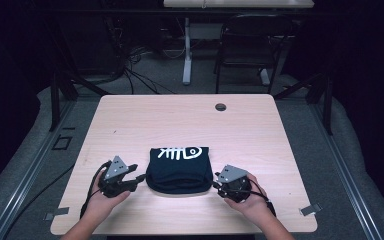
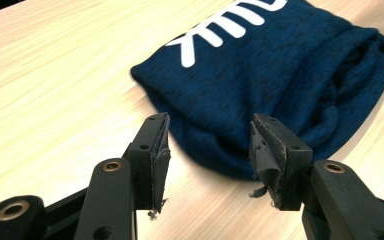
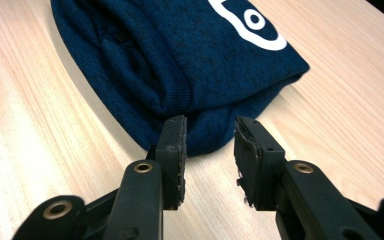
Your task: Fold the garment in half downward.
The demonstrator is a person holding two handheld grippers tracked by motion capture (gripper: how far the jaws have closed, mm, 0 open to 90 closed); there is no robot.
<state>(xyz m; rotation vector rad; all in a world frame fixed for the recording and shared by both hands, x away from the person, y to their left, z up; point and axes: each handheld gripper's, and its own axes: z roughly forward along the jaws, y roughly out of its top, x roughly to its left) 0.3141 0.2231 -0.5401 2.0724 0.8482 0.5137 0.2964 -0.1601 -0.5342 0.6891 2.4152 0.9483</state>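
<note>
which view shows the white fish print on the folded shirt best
The high view: the whole white fish-skeleton print lies face up on the folded navy shirt. The left gripper view catches just the tail-end bars, cut off at the top edge. The right gripper view catches just the head and eye.

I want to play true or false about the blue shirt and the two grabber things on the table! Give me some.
1. The folded shirt is dark blue with a white fish-bone picture on it. True.
2. The left gripper is squeezing the shirt. False: its jaws stand open with nothing between them, just in front of the shirt's edge.
3. The shirt lies between the left gripper and the right gripper. True.
4. The shirt is spread out flat, sleeves wide. False: it is folded into a small bundle.
5. The table is made of shiny metal. False: it has a light wood top.
</note>
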